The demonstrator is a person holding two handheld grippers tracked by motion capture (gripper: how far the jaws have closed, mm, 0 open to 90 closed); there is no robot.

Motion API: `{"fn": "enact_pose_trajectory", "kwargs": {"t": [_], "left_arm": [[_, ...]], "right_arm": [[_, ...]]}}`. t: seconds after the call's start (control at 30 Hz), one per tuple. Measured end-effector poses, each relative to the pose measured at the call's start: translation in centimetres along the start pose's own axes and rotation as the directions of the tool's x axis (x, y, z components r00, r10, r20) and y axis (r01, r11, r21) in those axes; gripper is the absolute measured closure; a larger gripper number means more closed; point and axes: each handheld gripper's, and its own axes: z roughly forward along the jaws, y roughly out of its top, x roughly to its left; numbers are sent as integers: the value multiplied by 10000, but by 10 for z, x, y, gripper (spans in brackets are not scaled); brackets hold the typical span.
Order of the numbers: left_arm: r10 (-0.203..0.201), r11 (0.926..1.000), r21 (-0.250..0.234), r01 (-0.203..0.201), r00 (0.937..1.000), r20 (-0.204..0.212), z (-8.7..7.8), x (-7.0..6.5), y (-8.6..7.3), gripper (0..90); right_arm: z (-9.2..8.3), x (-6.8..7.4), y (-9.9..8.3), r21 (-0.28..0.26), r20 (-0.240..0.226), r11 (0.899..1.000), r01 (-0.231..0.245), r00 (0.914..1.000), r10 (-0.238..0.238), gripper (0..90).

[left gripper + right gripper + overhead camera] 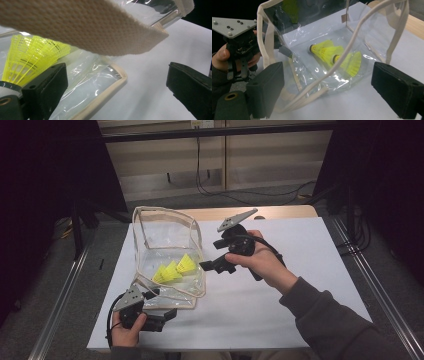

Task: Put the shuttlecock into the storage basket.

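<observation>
I could read no brand, label or lettering anywhere on the gear or the bag.

The bag (167, 251) was clear plastic, edged with cream woven tape, and it lay left of centre in the high view on a white sheet (280, 305) that covered the table. Its mouth gaped towards the right side of that frame and its far wall stood up. Through the plastic I saw yellow shuttlecocks (172, 270) bunched low in the middle of the bag; in the right gripper view they sat at frame centre, dark-rimmed corks pointing to the upper left, net skirts overlapping. I made out at least three but could not be sure of the count.

My left gripper (167, 315) sat at the lower left of the high view, at the bag's near corner, held in my left hand (125, 332). In the left gripper view its jaws stood wide apart with nothing between them; the bag's taped corner lay just past the left jaw, a broad cream strap (95, 27) crossed the top of the frame, and one shuttlecock's skirt showed at the left edge.

My right gripper (207, 265) was at the centre of the high view, just beside the bag's open mouth, in my right hand (260, 262). Its jaws also stood wide, and in its own view the bag's mouth rim and the thin handle loops lay between and beyond them, gripped by neither.
</observation>
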Motion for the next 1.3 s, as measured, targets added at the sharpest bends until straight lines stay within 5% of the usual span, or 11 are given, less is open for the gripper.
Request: {"fn": "enact_pose_trajectory", "kwargs": {"t": [0.6, 1.3], "left_arm": [[51, 10000, 58, -51, 10000, -27, 0, 0, 0, 37], [21, 10000, 23, -21, 10000, -27, 0, 0, 0, 37]], "right_arm": [[-12, -23, -45, -253, 171, 9990, -358, 9992, 362, 105], [-21, -34, -76, -226, 463, 9983, -534, 9974, 544, 106]]}}
